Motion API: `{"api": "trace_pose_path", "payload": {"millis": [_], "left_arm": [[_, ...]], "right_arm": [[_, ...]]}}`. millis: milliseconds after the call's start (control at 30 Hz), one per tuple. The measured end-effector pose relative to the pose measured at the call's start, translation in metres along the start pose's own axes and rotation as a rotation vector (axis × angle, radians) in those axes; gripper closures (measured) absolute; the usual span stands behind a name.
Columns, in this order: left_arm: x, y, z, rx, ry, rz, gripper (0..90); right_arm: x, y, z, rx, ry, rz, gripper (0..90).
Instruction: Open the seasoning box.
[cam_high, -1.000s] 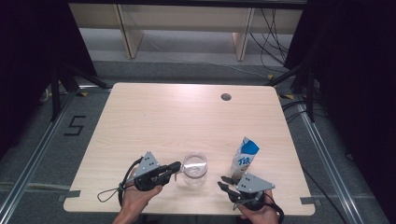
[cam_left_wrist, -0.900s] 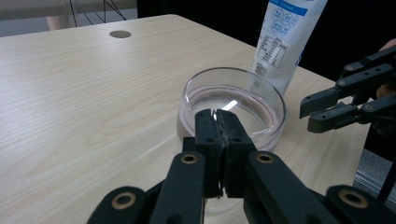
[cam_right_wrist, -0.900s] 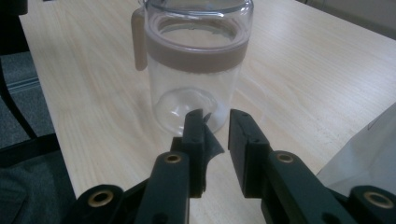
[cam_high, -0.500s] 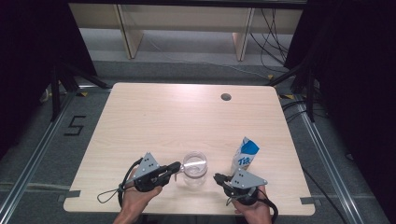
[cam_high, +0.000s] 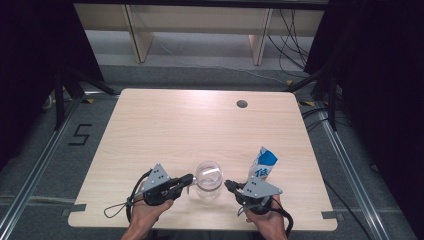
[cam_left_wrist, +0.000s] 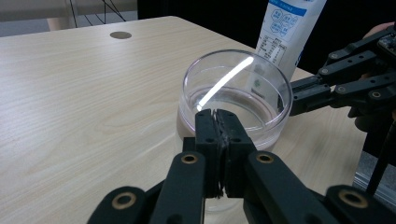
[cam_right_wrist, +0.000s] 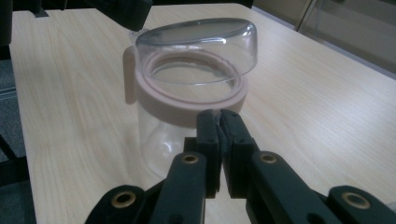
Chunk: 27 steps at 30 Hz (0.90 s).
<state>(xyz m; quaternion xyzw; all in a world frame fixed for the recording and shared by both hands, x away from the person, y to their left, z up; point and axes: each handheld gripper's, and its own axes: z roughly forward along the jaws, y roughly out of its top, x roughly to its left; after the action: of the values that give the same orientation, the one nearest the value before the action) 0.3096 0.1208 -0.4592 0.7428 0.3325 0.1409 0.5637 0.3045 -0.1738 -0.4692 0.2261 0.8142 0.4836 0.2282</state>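
Near the desk's front edge, the left gripper lies with its jaws pressed together, empty, tip just beside the clear jar. The right gripper, whose jaws have just been closing with nothing between them, points at the jar from the other side. The jar's clear lid sits tilted on its pink collar. Just behind the right gripper stands a blue-and-white carton; a round hole lies near the far edge.

Light wood table w/ round grommet hole near far edge, on grey carpet floor. Metal rails ran along both sides; black "5" mark on floor at left. Pale wooden shelf frame stood behind, cables trailing; dark curtains flanked the room.
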Motion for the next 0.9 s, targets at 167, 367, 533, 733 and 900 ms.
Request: {"api": "trace_pose_path", "payload": {"millis": [167, 367, 533, 733, 900], "left_arm": [[0.0, 0.0, 0.0, 0.0, -0.001, 0.0, 87.1], [0.0, -0.001, 0.0, 0.001, -0.006, -0.01, 86.2], [0.002, 0.001, -0.007, -0.001, -0.018, -0.01, 71.1], [0.001, -0.007, -0.014, 0.036, 0.026, -0.01, 44.3], [-0.001, -0.017, -0.014, 0.109, 0.029, 0.035, 33.2]], "right_arm": [[-0.002, 0.005, 0.005, -0.009, 0.01, 0.0, 87.8], [0.002, 0.014, 0.007, -0.024, 0.024, -0.015, 87.9], [0.003, 0.018, 0.008, -0.034, 0.027, -0.018, 87.9], [0.005, 0.021, 0.008, -0.036, 0.039, -0.021, 87.7], [0.008, 0.024, 0.007, -0.041, 0.047, -0.029, 86.9]]}}
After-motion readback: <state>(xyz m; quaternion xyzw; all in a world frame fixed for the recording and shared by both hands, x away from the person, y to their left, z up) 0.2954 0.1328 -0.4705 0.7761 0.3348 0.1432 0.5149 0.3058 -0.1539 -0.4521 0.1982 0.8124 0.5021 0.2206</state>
